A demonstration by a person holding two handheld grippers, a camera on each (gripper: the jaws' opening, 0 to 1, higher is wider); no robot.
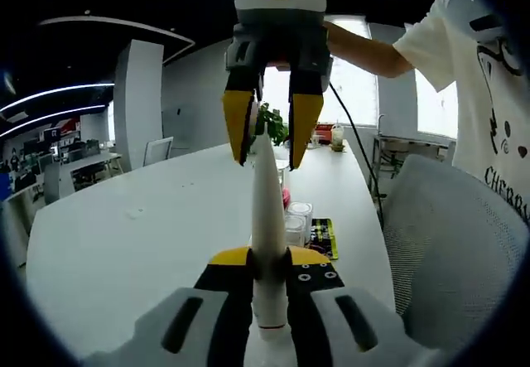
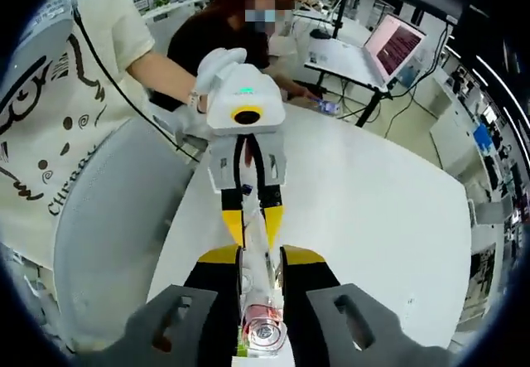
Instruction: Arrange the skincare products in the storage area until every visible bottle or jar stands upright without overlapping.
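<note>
In the left gripper view, you hold a slim white tube point(image 1: 267, 218) lengthwise over the white table point(image 1: 124, 234), its lower end pinched between the yellow-tipped jaws of your left gripper point(image 1: 269, 277). The right gripper point(image 1: 273, 139) comes in from above, its jaws spread to either side of the tube's narrow far end; whether they press it cannot be told from here. Beyond the tube, two clear jars point(image 1: 296, 220) stand upright on the table, just beside a dark packet with yellow print point(image 1: 323, 238), and something pink point(image 1: 286, 197) sits behind them, mostly hidden. A small potted plant point(image 1: 272, 123) stands further back.

In the right gripper view, the tube point(image 2: 252, 239) runs from the left gripper point(image 2: 248, 222) down between the right gripper's point(image 2: 261, 301) own jaws, which sit close along both its sides; clear jars with a pink one point(image 2: 263, 327) show below, past the jaws. A grey mesh chair point(image 2: 108, 218) stands beside the table point(image 2: 373, 218).

By this evidence the job is partway: the jars by the packet appear upright and apart, while the tube is off the table and has yet to be stood among them.
</note>
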